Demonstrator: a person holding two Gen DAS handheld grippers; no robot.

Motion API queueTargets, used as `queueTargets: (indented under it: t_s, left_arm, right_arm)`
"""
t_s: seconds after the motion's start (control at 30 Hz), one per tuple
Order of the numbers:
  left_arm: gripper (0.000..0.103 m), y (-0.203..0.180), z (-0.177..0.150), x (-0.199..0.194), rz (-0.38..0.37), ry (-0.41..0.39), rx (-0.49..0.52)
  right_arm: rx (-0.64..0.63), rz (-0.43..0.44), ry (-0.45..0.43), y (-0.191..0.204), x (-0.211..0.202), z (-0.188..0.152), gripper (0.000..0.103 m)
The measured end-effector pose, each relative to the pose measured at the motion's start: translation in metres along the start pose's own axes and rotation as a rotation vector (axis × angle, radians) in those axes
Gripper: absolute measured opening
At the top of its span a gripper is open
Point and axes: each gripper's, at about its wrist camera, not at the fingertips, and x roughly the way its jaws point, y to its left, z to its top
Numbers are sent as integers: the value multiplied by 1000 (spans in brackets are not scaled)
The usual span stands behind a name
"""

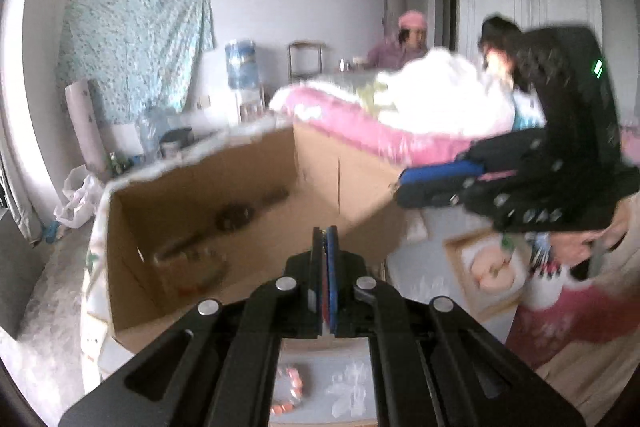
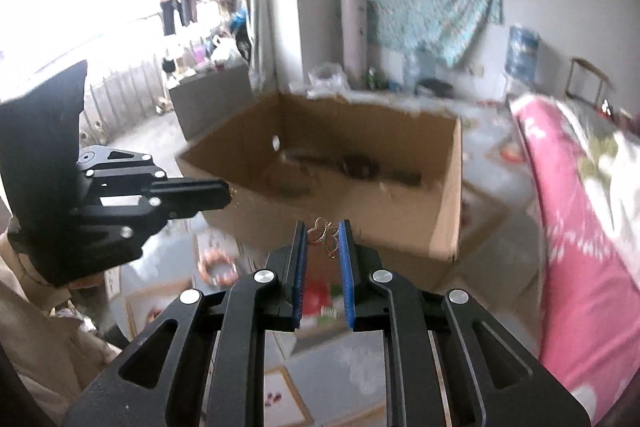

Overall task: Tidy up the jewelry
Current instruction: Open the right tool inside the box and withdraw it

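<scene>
My right gripper is shut on a small gold butterfly-shaped jewel, pinched between its blue pads at the tips. It hangs in front of an open cardboard box with dark items on its floor. My left gripper is shut, its pads pressed together, and points at the same box. From the right wrist view the left gripper is at the left, with a tiny golden speck at its tip that is too small to identify. The right gripper appears at the right of the left wrist view.
Below the grippers lies a table with wooden trays, a peach bead bracelet and an orange-pink bracelet. A bed with a pink blanket runs along the right. A person in a pink head covering sits far back.
</scene>
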Motion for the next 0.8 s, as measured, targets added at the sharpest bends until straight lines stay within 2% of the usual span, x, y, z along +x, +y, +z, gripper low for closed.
queueTargets:
  t_s: [0.07, 0.13, 0.23, 0.33, 0.47, 0.6, 0.8]
  left_arm:
    - [1, 10, 14, -2, -13, -23, -29]
    - [1, 21, 25, 7, -28, -9, -69]
    - [1, 41, 34, 35, -36, 80, -142]
    - [1, 62, 37, 72, -92, 208, -268]
    - [1, 84, 38, 108, -137, 310, -374]
    - [2, 93, 37, 133, -144, 377, -441]
    - [4, 100, 35, 147, -166, 428, -517]
  right_arm:
    - [-16, 9, -14, -4, 5, 12, 14]
    - [-26, 22, -7, -13, 17, 24, 14]
    - [-4, 62, 42, -28, 43, 40, 14]
    - [29, 111, 109, -42, 71, 53, 14]
    - [61, 136, 205, -58, 109, 66, 14]
    - [71, 144, 265, -64, 130, 72, 14]
    - [110, 144, 253, -75, 134, 76, 15]
